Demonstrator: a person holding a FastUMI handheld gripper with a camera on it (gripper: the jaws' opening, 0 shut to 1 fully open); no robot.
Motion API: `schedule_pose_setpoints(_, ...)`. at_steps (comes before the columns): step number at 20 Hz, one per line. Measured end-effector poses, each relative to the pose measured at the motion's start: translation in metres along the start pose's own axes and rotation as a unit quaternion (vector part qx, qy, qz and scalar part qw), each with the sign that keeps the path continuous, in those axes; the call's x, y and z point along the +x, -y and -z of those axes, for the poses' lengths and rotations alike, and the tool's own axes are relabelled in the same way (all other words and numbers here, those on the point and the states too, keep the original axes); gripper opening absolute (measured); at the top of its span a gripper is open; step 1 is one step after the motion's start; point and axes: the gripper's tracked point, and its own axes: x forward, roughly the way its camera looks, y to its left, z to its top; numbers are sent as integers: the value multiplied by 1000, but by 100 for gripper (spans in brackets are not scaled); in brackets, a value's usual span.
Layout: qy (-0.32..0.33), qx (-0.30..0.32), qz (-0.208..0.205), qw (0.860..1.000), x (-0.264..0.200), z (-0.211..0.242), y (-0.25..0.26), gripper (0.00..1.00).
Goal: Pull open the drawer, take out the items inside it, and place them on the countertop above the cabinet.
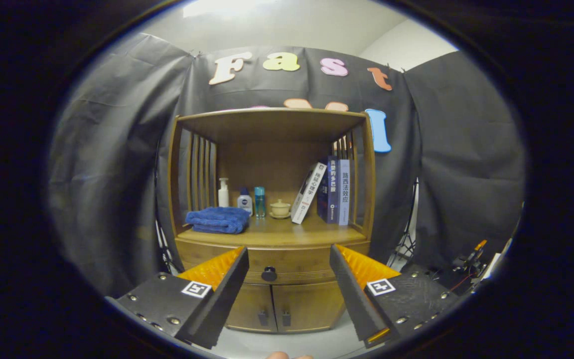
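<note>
The hand-held gripper (289, 262) hangs in front of a wooden cabinet (272, 209), its two fingers spread wide apart with nothing between them. Through the gap between the fingers shows the drawer (294, 271), a wide, low front running side to side across the cabinet, its long axis level and its face turned straight toward the fingers. It sits flush in the cabinet, closed. A dark round knob (269, 273) sits at the middle of the drawer front, nearer the left finger than the right, and apart from both. What lies inside the drawer cannot be seen.

Just above the drawer is the countertop (272, 233), an open shelf space under a wooden top with slatted sides. On its left part lies a folded blue towel (217, 220). Behind the towel stand a white pump bottle (223, 192), a small white and blue bottle (245, 201) and a slim teal bottle (259, 201), all upright and close together. Just beside them is a small lidded cup on a saucer (280, 208). To the right stand books (334, 192); the leftmost one (308, 193) leans against the upright ones.

Below the drawer are two cabinet doors (279, 306), shut, with small handles side by side at the seam.
</note>
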Motion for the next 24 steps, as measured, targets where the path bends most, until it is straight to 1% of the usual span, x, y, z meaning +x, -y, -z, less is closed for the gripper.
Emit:
schedule_pose_setpoints(3, -2, -9, 3, 1000, 25, 15, -6, 98)
schedule_pose_setpoints(5, -6, -9, -5, 1000, 44, 29, -16, 97)
schedule_pose_setpoints(10, -41, 20, -27, 999, 97, 81, -40, 98)
schedule_pose_setpoints(12, -58, 28, -28, 998, 118, 104, -46, 98)
schedule_pose_setpoints(14, -76, 32, -32, 996, 138, 126, -52, 95)
schedule_pose_setpoints(17, -94, 30, -36, 994, 163, 153, -58, 88)
schedule_pose_setpoints(18, -100, 28, -36, 994, 169, 161, -59, 80)
schedule_pose_setpoints(21, -114, 27, -32, 993, 182, 182, -59, 79)
schedule_pose_setpoints(23, -117, 21, -31, 992, 187, 190, -61, 58)
schedule_pose_setpoints(24, -106, 19, -32, 994, 184, 185, -62, 51)
